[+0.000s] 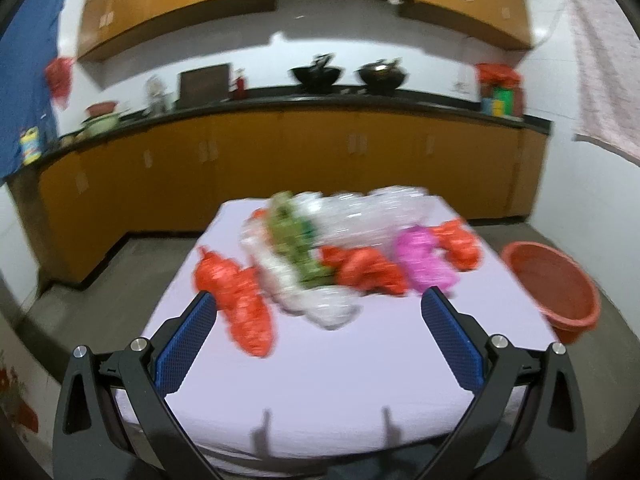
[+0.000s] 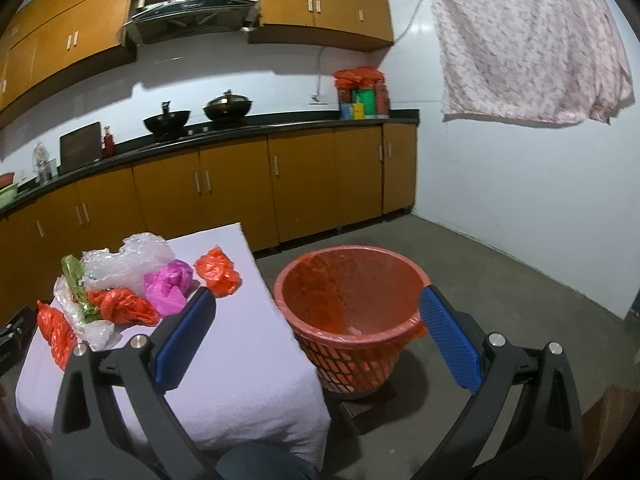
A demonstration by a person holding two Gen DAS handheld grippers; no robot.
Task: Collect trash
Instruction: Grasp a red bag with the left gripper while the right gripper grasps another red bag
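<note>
We hold the left claw (image 1: 320,312) wide open above the near part of the surface (image 1: 320,380), gripping nothing, its blue pads (image 1: 184,344) spread to either side of the lower frame. The trash lies in a blurred heap across the middle of the left wrist view: a long orange bag (image 1: 240,304) at the left, just beside the left pad, clear crumpled plastic (image 1: 320,304) next to it, a green wrapper (image 1: 296,240) above that, another orange bag (image 1: 368,272) at centre, a pink bag (image 1: 424,264) to its right, and bubble wrap (image 1: 368,216) behind them. The right claw (image 2: 316,320) is also open and empty, framing the orange basket (image 2: 352,312), which stands on the floor (image 2: 500,264) just beside the surface's right edge and is lined with an orange bag. In the right wrist view the same heap sits at middle left, with one small orange bag (image 2: 218,268) lying a little apart, nearest the basket.
</note>
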